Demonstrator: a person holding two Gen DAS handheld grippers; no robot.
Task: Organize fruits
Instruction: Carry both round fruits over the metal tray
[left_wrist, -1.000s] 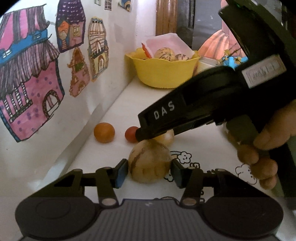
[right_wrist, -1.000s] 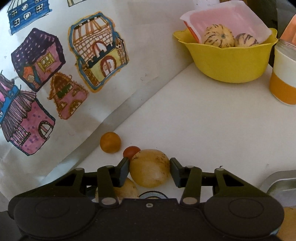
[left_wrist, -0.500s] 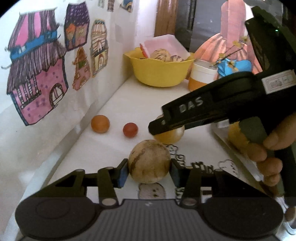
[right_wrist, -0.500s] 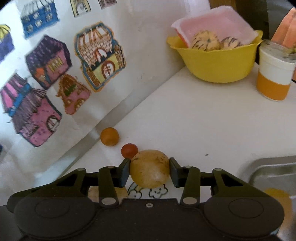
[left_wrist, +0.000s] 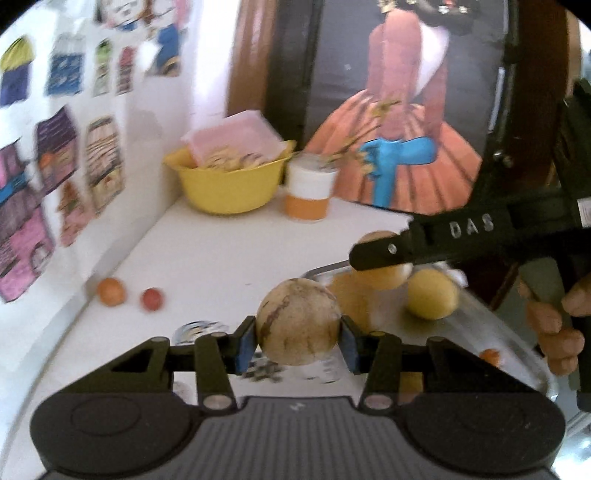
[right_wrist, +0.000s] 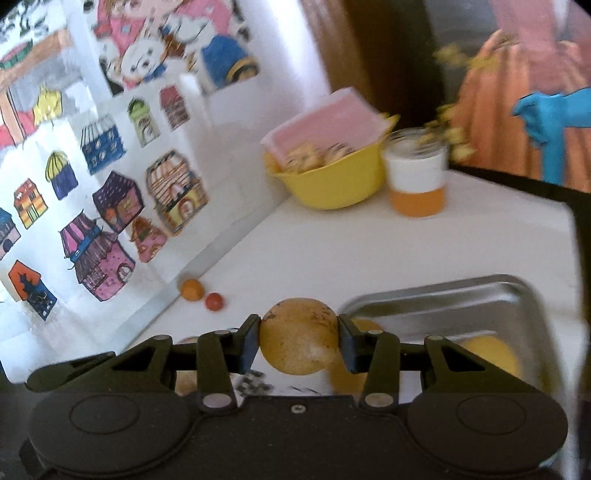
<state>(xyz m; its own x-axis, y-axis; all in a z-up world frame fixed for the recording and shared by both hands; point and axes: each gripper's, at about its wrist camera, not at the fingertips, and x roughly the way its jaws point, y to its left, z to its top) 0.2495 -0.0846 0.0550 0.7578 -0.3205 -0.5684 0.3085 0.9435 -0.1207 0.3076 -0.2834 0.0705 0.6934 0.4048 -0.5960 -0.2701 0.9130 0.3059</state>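
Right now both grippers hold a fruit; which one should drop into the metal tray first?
Probably right. The right gripper, with its yellow fruit, already hangs over the metal tray; the left gripper, clamping the streaked fruit, sits short of the rim.

My left gripper (left_wrist: 298, 334) is clamped on a round, pale brown fruit (left_wrist: 298, 326) with dark streaks, its blue pads pressing both sides. Past it, my right gripper (left_wrist: 384, 253) reaches in from the right, my hand (left_wrist: 554, 325) around its handle, with a yellow fruit (left_wrist: 380, 275) at its tip over the metal tray (left_wrist: 524, 354) at the counter's right edge. Another yellow fruit (left_wrist: 432, 293) lies in the tray. Near the counter's (left_wrist: 236, 251) left edge, by the wall, sit a small orange fruit (left_wrist: 110, 291) and a small red fruit (left_wrist: 152, 299), just apart. At the far corner stands a yellow bowl (left_wrist: 225, 184), an orange-and-white jar (left_wrist: 309, 192) beside it.
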